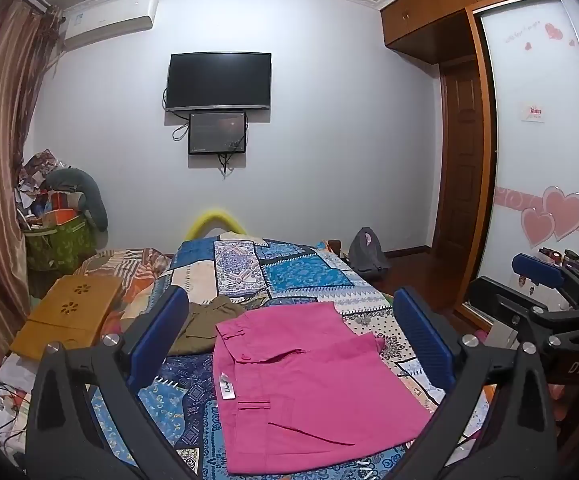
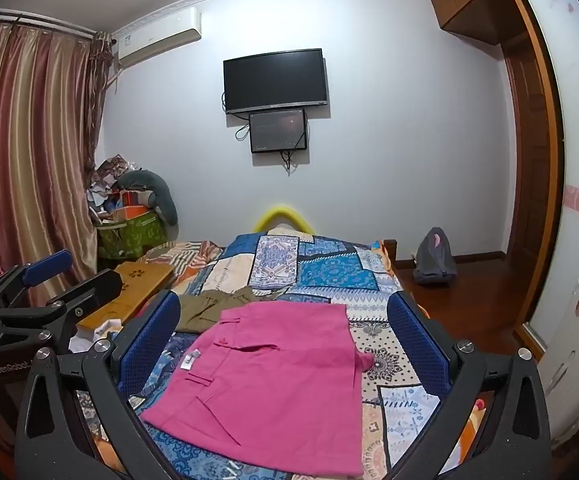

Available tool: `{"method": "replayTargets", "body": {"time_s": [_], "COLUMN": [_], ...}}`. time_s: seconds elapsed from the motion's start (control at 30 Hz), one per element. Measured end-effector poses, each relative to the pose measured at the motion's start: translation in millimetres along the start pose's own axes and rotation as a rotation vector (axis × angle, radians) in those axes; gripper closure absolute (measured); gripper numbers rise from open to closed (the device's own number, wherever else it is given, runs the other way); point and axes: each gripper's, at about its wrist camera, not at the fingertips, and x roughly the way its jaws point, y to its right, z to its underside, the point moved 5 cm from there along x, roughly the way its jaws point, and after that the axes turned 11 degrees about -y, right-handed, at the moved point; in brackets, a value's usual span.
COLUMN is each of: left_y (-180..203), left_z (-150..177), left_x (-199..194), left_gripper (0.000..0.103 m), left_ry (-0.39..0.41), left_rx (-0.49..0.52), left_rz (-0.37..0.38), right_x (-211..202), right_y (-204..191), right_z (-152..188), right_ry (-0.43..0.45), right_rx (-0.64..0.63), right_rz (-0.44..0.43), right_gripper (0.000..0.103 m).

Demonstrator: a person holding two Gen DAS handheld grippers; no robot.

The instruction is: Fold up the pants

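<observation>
Pink pants (image 1: 309,384) lie folded into a flat rectangle on the patchwork bedspread (image 1: 301,272), waistband and white label toward the left. They also show in the right wrist view (image 2: 273,388). My left gripper (image 1: 289,344) is open and empty, held above the pants. My right gripper (image 2: 285,340) is open and empty, also above them. The right gripper shows at the right edge of the left wrist view (image 1: 545,280). The left gripper shows at the left edge of the right wrist view (image 2: 49,276).
Olive-brown garment (image 1: 205,324) lies just behind the pink pants. A wooden lap desk (image 1: 69,316) sits on the bed's left. A cluttered green bag (image 1: 61,240) stands by the curtain. A grey backpack (image 1: 365,252) lies on the floor right of the bed, near the wardrobe (image 1: 545,160).
</observation>
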Motion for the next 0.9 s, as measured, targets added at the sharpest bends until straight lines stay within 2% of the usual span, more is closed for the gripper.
{"method": "replayTargets", "body": {"time_s": [0.47,0.57,0.9], "left_y": [0.3,-3.6,-2.6], "left_z": [-4.7,2.9,3.0], "left_x": [-12.6,2.3,2.9], "left_gripper": [0.000,0.000,0.000], "left_ry": [-0.004,-0.002,-0.002], "left_rx": [0.002,0.004,0.005], "left_rz": [-0.001,-0.002,-0.003], "right_x": [0.4,0.5,0.1], "right_y": [-5.5,-6.1,-7.4], "right_z": [4.1,3.8,4.5], "right_ry": [-0.005,-0.007,-0.017], "right_rx": [-0.005,-0.005,-0.002], "right_rz": [-0.001,0.000,-0.001], "right_gripper": [0.000,0.000,0.000]}}
